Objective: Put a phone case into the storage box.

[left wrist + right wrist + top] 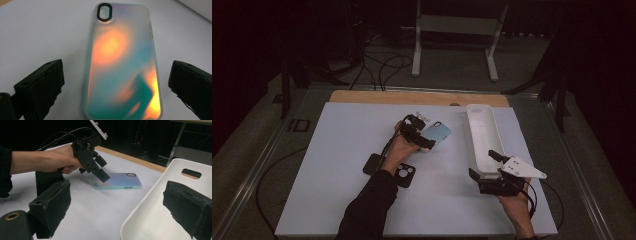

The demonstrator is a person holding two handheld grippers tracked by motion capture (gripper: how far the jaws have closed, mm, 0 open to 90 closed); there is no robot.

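Observation:
An iridescent teal and orange phone case (122,65) lies flat on the white table, camera hole away from me. My left gripper (116,73) is open, with one jaw on each side of the case's lower half and neither touching it. In the high view the left gripper (426,132) hovers at the near end of the case (439,131). A long white tray (482,130) lies at the right. My right gripper (117,205) is open astride the tray's wall (140,207), one jaw inside and one outside. The high view puts the right gripper (482,164) at the tray's near end.
A black phone case (405,175) and a flat black rectangle (372,164) lie beside the left forearm. The wooden table edge (412,97) runs along the back. Cables and a white stand (457,30) are on the floor beyond.

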